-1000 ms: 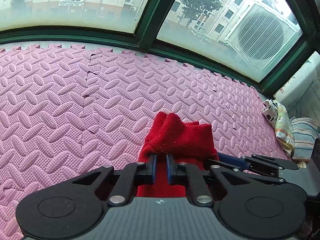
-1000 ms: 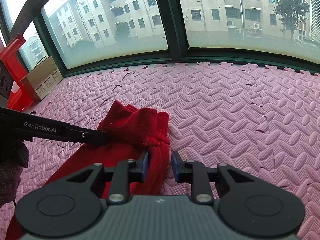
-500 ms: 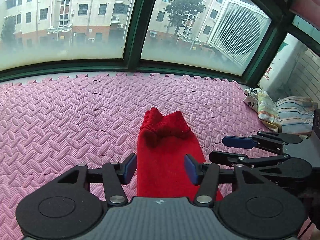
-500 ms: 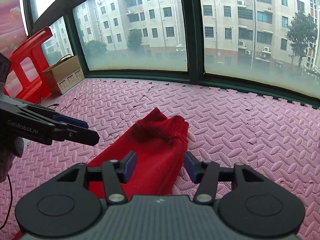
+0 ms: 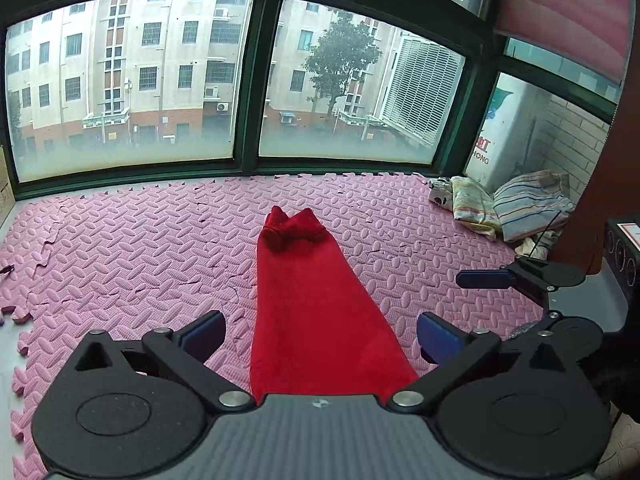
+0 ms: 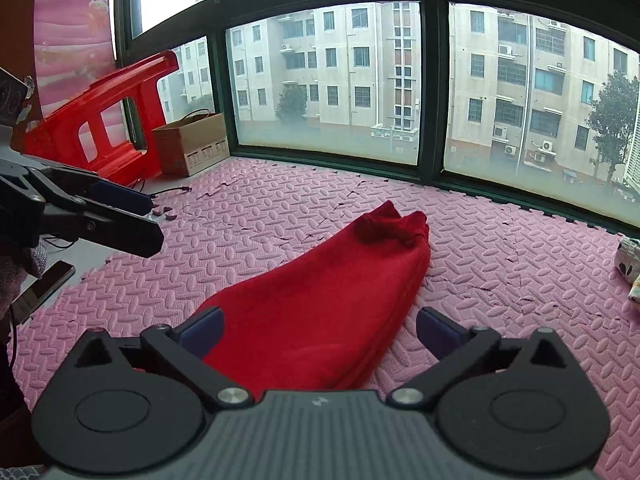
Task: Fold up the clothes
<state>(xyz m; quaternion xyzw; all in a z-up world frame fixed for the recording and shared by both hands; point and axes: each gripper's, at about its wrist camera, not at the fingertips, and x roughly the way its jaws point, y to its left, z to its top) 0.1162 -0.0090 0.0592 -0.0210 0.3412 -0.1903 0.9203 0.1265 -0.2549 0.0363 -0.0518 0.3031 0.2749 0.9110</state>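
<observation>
A red knitted garment (image 5: 316, 304) lies folded into a long narrow strip on the pink foam mat (image 5: 132, 252), its bunched end pointing toward the window. It also shows in the right wrist view (image 6: 324, 304). My left gripper (image 5: 320, 334) is open and empty, raised above the near end of the garment. My right gripper (image 6: 318, 330) is open and empty, also above the near end. The right gripper shows at the right in the left wrist view (image 5: 472, 304); the left gripper shows at the left in the right wrist view (image 6: 136, 220).
A pile of striped and patterned clothes (image 5: 500, 208) lies at the mat's far right corner. A red plastic stool (image 6: 104, 128) and a cardboard box (image 6: 192, 144) stand at the far left by the window. A phone (image 6: 44, 288) lies off the mat's left edge.
Both grippers opened, let go of the red garment and pulled back and up. The garment now lies flat on the mat in a long strip.
</observation>
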